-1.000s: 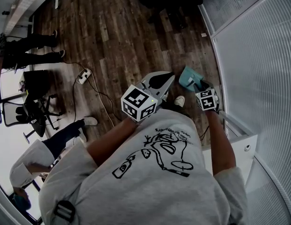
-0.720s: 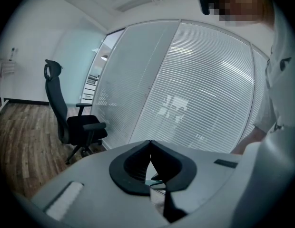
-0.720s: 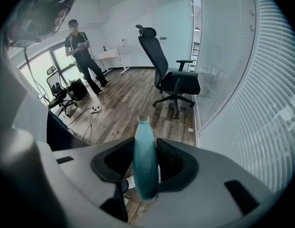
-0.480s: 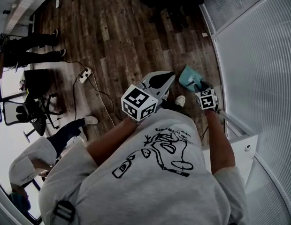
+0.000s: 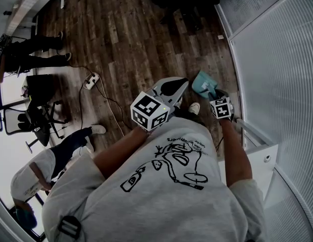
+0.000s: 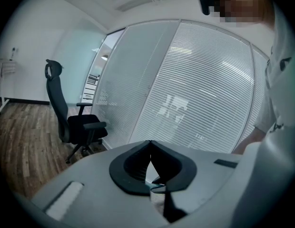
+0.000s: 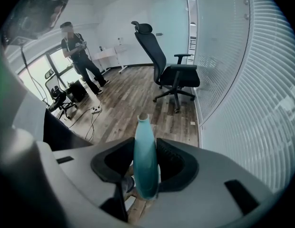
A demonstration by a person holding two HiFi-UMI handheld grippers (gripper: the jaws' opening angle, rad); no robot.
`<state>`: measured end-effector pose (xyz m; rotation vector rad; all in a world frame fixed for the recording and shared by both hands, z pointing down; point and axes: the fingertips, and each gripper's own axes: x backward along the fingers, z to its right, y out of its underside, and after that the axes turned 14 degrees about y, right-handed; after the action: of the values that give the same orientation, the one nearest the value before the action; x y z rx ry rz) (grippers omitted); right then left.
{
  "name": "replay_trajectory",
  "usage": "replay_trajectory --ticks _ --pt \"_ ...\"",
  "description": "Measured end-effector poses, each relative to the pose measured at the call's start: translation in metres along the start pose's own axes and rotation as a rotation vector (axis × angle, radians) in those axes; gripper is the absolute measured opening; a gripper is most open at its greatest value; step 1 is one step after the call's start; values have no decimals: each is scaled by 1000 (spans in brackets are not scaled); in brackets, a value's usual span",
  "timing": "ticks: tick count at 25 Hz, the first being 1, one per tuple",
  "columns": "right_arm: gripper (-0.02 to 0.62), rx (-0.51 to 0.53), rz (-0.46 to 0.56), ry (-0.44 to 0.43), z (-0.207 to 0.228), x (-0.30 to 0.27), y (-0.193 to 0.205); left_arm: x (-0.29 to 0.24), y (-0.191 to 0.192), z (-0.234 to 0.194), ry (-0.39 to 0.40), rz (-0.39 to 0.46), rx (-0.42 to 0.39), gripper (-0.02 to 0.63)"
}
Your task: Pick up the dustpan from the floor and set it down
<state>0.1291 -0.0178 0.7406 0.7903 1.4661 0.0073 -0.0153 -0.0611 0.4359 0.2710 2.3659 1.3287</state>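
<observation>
A teal dustpan [image 5: 201,84] hangs above the wooden floor close to the slatted glass wall. My right gripper [image 5: 213,95] is shut on its handle, and the marker cube sits just behind. In the right gripper view the teal handle [image 7: 145,158] stands upright between the two dark jaws of the right gripper [image 7: 145,170], which press on it from both sides. My left gripper [image 5: 180,86] is held level beside it, to the left, with nothing in it. In the left gripper view the jaws of the left gripper [image 6: 150,151] meet at their tips.
A slatted glass wall [image 5: 277,69] runs along the right, with a white cabinet [image 5: 260,158] at its foot. A black office chair [image 7: 166,70] stands ahead by the wall. A power strip [image 5: 90,80] with cable lies on the floor. People stand at the left [image 5: 35,52].
The right gripper with the dustpan has sunk slightly. The left gripper has stayed where it was. The crouching person at the lower left has shifted.
</observation>
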Motion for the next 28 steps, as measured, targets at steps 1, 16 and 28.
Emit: replay_trajectory --ticks 1,16,28 --pt "138 -2 -2 -1 0 0 2 0 0 0 0 0 0 2" --pt "138 -28 -44 -49 -31 6 34 -1 4 4 8 -3 -2 2" --pt "138 -57 -75 -108 -55 7 50 -3 5 4 8 -3 2 2"
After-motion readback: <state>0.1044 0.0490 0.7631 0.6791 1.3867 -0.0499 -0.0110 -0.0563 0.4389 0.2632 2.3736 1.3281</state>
